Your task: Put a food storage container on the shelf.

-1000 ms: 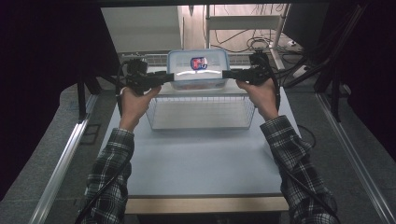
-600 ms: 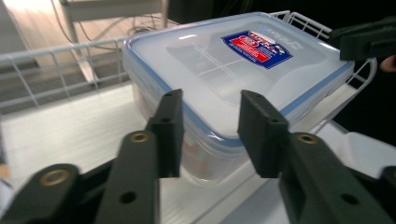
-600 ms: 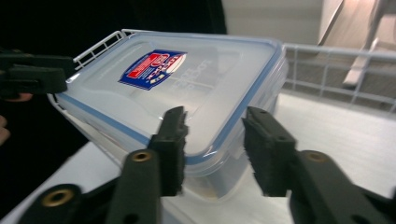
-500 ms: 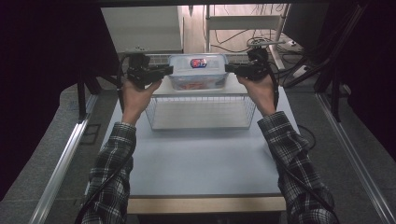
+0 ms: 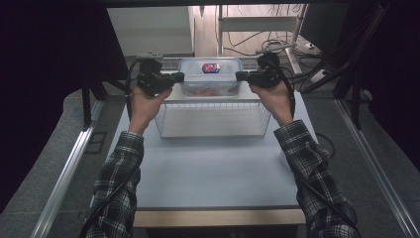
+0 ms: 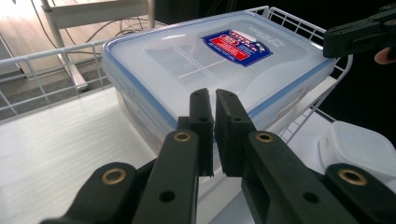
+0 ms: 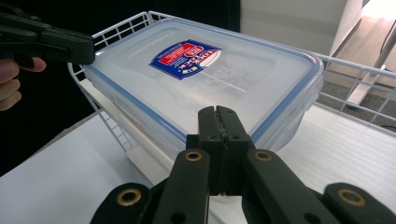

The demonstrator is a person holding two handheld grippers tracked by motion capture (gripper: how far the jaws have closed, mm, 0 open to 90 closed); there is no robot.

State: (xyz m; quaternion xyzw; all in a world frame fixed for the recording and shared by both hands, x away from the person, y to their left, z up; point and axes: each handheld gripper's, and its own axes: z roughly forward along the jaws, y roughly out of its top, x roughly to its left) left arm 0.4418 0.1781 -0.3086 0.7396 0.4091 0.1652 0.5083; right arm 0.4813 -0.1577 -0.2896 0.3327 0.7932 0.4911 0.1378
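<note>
Both forearms reach forward, the left gripper (image 5: 177, 78) and right gripper (image 5: 241, 76) closed against the lidded container's (image 5: 210, 74) 2 ends; it sits farther back than 1 second ago, above the wire basket (image 5: 213, 119).

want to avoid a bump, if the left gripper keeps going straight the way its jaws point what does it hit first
Most likely the near side of the lidded plastic container, right ahead of the left gripper. Its jaws look nearly shut and may already touch the wall; depth is unclear.
</note>
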